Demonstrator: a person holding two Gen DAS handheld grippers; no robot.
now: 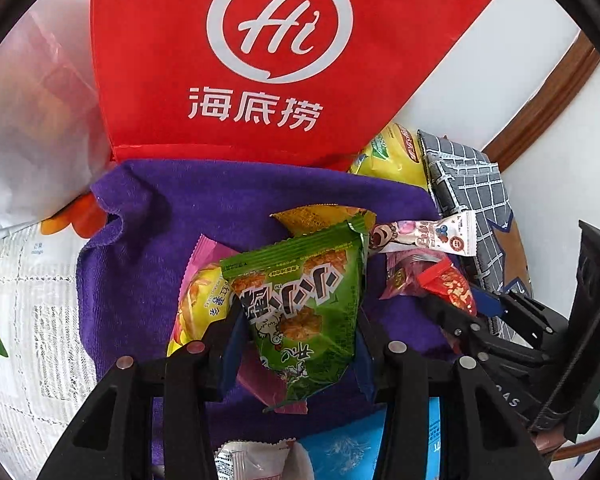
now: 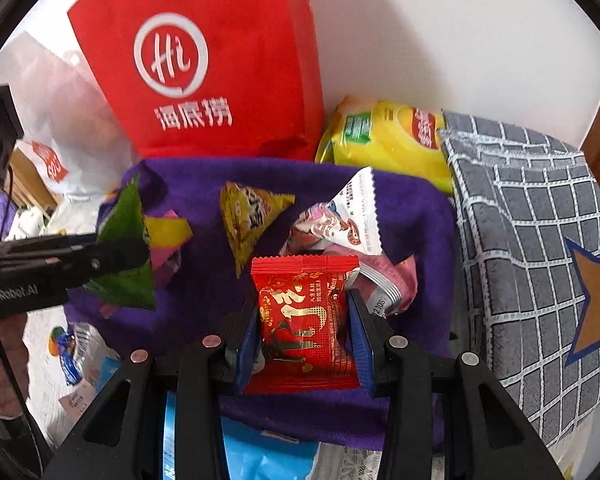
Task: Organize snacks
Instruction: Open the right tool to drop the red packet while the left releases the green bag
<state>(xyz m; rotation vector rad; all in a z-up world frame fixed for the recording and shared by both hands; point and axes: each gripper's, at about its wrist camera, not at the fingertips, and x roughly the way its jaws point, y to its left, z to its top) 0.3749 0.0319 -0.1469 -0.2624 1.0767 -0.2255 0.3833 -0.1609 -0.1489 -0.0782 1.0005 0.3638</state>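
Left gripper [image 1: 296, 320] clamped on green snack packet [image 1: 304, 300], held above purple towel [image 1: 172, 216]. Right gripper [image 2: 304, 324] clamped on red snack packet [image 2: 306, 320], also over towel. Yellow packet [image 2: 248, 216] and pink-white packet [image 2: 340, 220] lie on towel. Red bag [image 2: 220, 60] stands behind towel; grey checked cloth [image 2: 532, 232] lies beside it.

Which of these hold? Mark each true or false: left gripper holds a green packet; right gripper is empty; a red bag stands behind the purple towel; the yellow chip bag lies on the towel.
1. The left hand-held gripper holds the green packet. True.
2. The right hand-held gripper is empty. False: it clamps a red packet.
3. A red bag stands behind the purple towel. True.
4. The yellow chip bag lies on the towel. False: it sits beyond the towel's far edge.
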